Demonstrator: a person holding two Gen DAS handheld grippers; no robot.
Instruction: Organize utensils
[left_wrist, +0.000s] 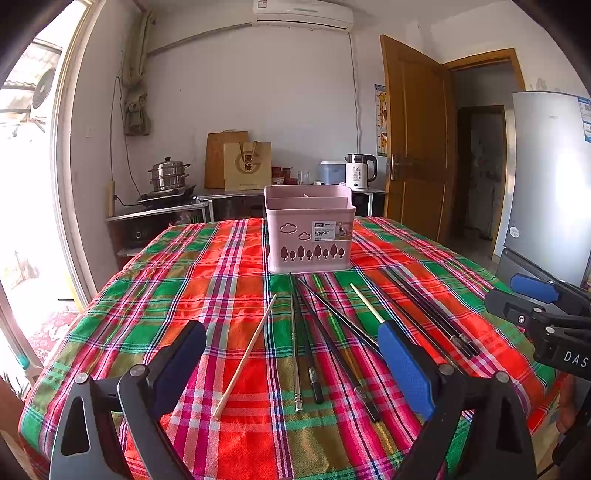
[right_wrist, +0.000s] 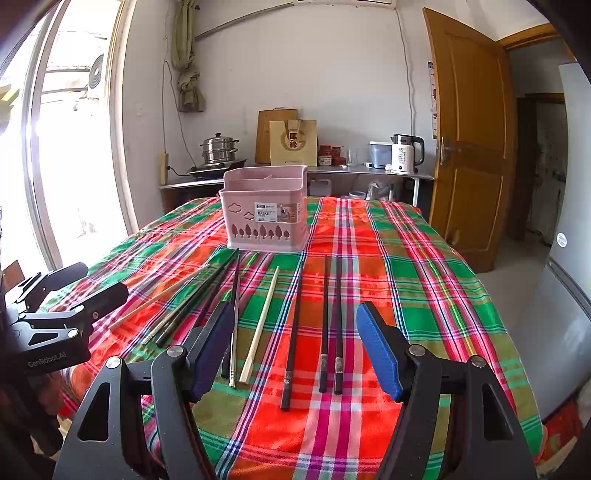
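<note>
Basket (left_wrist: 308, 236) interior hidden behind its front wall; label (left_wrist: 324, 231) small print illegible; refrigerator (left_wrist: 550, 184) cropped at frame edge.

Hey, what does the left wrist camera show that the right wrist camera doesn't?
Only the left wrist view shows the open left gripper close up, the air conditioner above, and the right gripper at its right edge.

Only the right wrist view shows the open right gripper close up and the pair of black chopsticks lying straight between its fingers.

Both show the pink basket, chopsticks on the plaid tablecloth, the kettle and the door.
</note>
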